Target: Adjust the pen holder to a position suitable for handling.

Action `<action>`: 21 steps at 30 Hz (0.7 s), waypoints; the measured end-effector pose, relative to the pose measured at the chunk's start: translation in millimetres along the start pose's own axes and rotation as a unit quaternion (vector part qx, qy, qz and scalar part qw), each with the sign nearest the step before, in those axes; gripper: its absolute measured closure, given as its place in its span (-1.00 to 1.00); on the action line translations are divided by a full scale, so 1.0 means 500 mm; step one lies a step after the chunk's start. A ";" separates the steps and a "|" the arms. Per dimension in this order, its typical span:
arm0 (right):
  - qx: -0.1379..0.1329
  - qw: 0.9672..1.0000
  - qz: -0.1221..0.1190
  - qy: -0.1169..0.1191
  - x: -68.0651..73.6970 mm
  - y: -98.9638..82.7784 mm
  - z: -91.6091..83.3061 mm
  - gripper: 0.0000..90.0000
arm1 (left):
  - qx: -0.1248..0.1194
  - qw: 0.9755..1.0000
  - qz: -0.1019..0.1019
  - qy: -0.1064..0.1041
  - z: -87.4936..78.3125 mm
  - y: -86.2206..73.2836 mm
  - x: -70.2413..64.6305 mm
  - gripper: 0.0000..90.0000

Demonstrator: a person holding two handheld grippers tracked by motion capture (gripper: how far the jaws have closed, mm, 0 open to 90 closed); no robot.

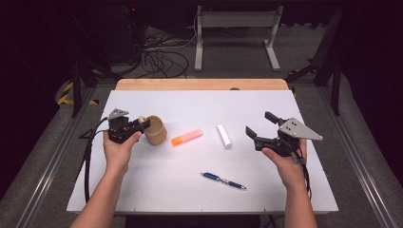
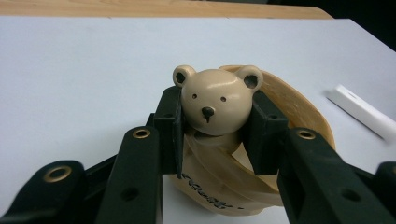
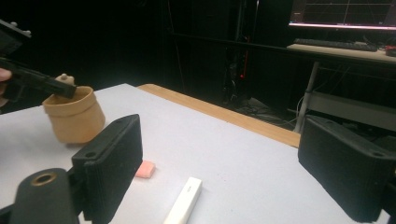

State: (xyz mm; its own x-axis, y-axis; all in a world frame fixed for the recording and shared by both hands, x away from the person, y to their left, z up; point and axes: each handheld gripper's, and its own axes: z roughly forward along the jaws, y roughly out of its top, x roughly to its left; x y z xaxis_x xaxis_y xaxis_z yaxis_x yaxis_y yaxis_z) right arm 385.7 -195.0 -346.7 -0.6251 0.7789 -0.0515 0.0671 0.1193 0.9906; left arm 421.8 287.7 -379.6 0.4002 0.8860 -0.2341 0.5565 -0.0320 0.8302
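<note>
A tan wooden cup (image 1: 156, 130) with a small bear head (image 2: 215, 100) on its rim stands at the left of the white table (image 1: 199, 102). My left gripper (image 1: 141, 122) is shut on the bear head, one pad against each side of it. In the right gripper view the cup (image 3: 74, 116) leans a little, with the left gripper (image 3: 42, 83) across its rim. My right gripper (image 1: 260, 123) hovers open over the right of the table, nothing between its fingers (image 3: 112, 158).
An orange highlighter (image 1: 187, 137) and a white stick (image 1: 224, 136) lie mid-table between the grippers. A blue pen (image 1: 223, 180) lies nearer the front edge. A wooden strip (image 1: 202, 84) runs along the far edge, with cables and a stand beyond.
</note>
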 end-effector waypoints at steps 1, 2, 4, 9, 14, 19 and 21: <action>0.001 1.000 0.000 0.000 0.001 0.000 0.001 -0.68 | 0.000 1.000 0.000 0.000 0.000 0.000 0.000 0.39; 0.002 1.000 0.000 0.002 0.001 -0.001 0.001 -0.68 | 0.004 1.000 0.000 -0.013 -0.010 -0.009 -0.010 0.39; 0.002 1.000 -0.001 0.003 0.002 -0.001 0.003 -0.68 | 0.006 1.000 0.000 -0.019 -0.014 -0.014 -0.015 0.39; 0.004 1.000 0.000 0.004 0.005 -0.002 0.005 -0.68 | 0.025 0.999 0.012 -0.037 -0.023 -0.037 -0.041 0.39; 0.005 1.000 -0.003 0.005 0.007 -0.002 0.006 -0.68 | 0.033 0.998 0.017 -0.053 -0.029 -0.051 -0.064 0.39; 0.007 1.000 -0.002 0.006 0.007 -0.004 0.009 -0.68 | 0.040 0.996 0.026 -0.069 -0.039 -0.054 -0.085 0.39; 0.008 1.000 -0.002 0.006 0.007 -0.004 0.009 -0.68 | 0.049 0.995 0.028 -0.083 -0.040 -0.061 -0.098 0.39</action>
State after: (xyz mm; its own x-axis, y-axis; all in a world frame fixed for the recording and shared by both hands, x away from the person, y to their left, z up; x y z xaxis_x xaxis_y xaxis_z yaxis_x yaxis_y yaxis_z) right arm 386.9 -189.6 -349.7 -0.6344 0.7711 -0.0539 0.0773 0.1326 0.9882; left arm 370.5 254.3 -383.4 0.5423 0.7937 -0.2755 0.5952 -0.1314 0.7928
